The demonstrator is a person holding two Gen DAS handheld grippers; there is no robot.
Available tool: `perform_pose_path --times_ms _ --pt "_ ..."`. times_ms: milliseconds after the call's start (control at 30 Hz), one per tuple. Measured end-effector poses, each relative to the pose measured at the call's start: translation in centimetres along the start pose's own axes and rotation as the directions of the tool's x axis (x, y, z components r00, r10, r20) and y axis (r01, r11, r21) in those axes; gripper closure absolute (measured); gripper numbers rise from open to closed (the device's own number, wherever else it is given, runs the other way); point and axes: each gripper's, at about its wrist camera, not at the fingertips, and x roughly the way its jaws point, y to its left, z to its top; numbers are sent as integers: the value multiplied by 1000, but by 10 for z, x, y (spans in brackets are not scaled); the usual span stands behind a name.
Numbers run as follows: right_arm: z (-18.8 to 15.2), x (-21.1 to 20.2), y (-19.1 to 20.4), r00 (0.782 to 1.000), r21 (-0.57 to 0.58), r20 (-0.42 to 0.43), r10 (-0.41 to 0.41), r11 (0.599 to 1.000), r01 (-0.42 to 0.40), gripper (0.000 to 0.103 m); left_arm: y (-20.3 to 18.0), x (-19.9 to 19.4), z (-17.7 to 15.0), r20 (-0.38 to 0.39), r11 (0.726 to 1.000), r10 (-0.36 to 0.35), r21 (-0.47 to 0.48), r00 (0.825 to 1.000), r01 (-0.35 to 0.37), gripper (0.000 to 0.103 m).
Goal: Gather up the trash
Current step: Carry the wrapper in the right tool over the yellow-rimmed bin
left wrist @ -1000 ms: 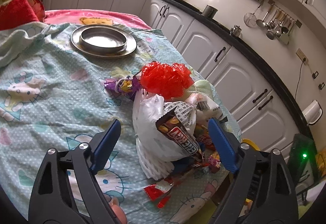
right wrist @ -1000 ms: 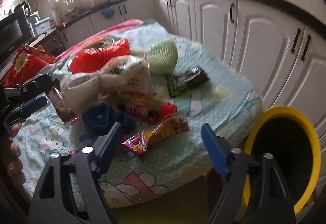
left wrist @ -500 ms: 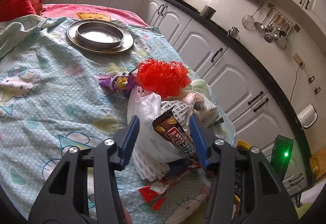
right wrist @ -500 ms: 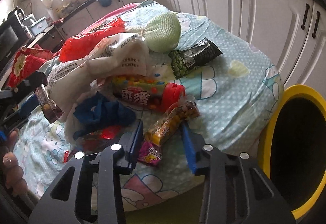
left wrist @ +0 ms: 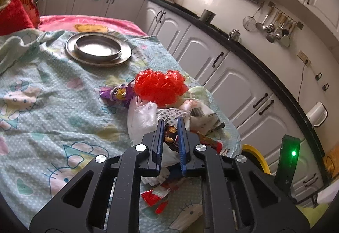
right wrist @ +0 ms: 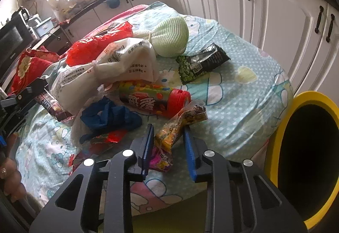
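Note:
A heap of trash lies on the cartoon-print cloth. My left gripper is closing, and its blue pads press on a brown candy-bar wrapper that sticks up from a white plastic bag. The right wrist view shows the same left gripper at the left edge, with that brown wrapper in it. My right gripper is closing on a yellow snack bag, its pads touching both sides. A purple wrapper lies under the bag.
Around the grips lie a red mesh bag, a candy tube, a blue crumpled bag, a green pea packet and a green knitted pouch. A yellow-rimmed bin stands off the table's right edge. Steel plates sit farther back.
Both grippers' jaws went from wide apart to narrow. The left closed onto the brown wrapper. The right moved in over the yellow snack bag and closed around it.

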Motion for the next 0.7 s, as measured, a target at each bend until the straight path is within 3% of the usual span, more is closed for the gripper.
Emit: perform_pose_path --times_ms 300,700 --pt "11 -24 -15 998 4 62 10 1000 -10 83 -26 -16 4 45 997 -30 77 999 26 96" --pt "26 -64 -23 986 -57 166 14 998 -5 84 -56 -14 7 46 986 -50 160 998 42 97"
